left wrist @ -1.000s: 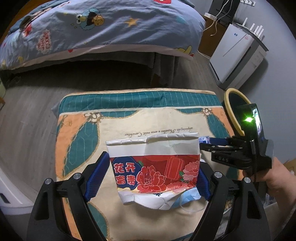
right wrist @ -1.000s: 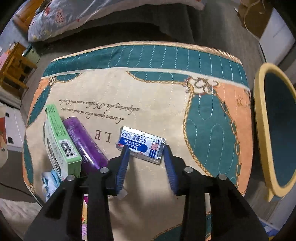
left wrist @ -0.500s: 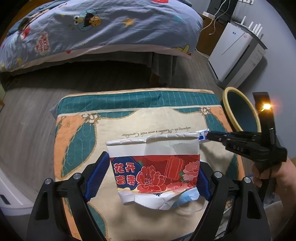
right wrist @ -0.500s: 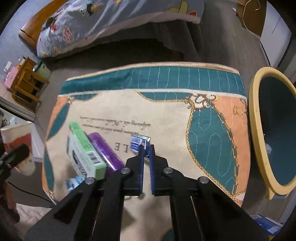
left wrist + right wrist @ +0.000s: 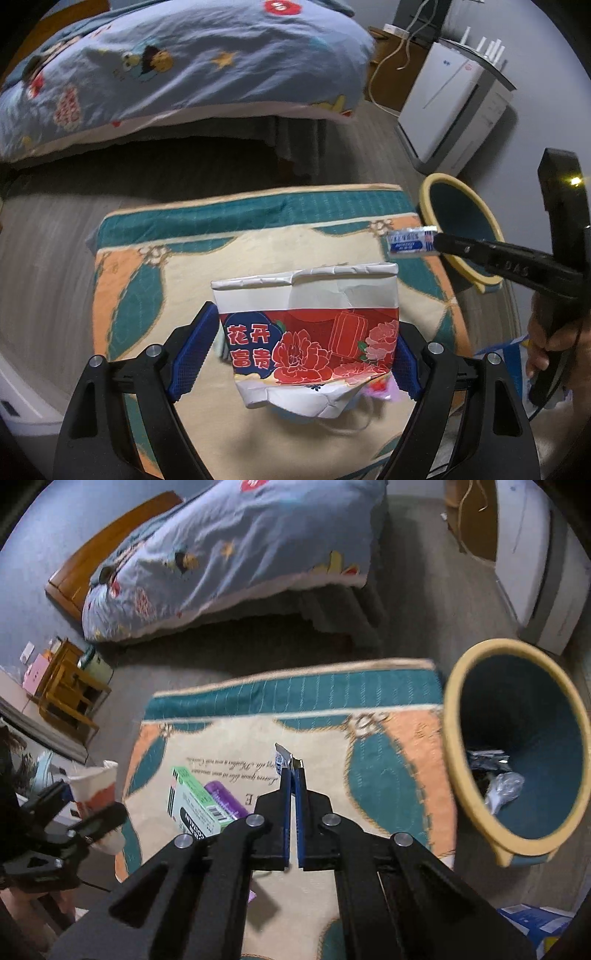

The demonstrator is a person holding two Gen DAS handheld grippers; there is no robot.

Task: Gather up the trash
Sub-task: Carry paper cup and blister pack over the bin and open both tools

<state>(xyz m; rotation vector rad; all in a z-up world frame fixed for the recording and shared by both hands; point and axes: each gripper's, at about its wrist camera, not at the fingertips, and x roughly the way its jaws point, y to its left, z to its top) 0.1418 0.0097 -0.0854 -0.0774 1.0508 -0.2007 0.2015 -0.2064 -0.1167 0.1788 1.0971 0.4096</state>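
Through my left wrist camera, my left gripper [image 5: 301, 354] is spread wide, its ribbed blue pads [image 5: 194, 350] pressed on both sides of a paper bag [image 5: 308, 332]. The bag is creased white paper with a folded top edge and a glossy red band printed with peonies and Chinese characters; its bottom is crumpled. It hangs over the quilted mat [image 5: 155, 280], a stitched cloth in teal, peach and cream. To the right, a hand [image 5: 546, 339] holds my right gripper [image 5: 437, 242], which pinches a small flat wrapper [image 5: 412, 242], white and blue with crimped ends, just in front of the yellow rim of the round bin [image 5: 428, 192].

Through my right wrist camera, my right gripper [image 5: 293, 766] has its fingers squeezed together on the wrapper [image 5: 279, 757], seen edge-on, thin and shiny. Below it on the mat [image 5: 388, 775] lie a green cardboard box [image 5: 195, 801] with a barcode and a smooth purple tube [image 5: 225, 801], touching. The bin [image 5: 458, 738] stands just beside the mat, teal inside, with crumpled silvery scraps at its bottom.
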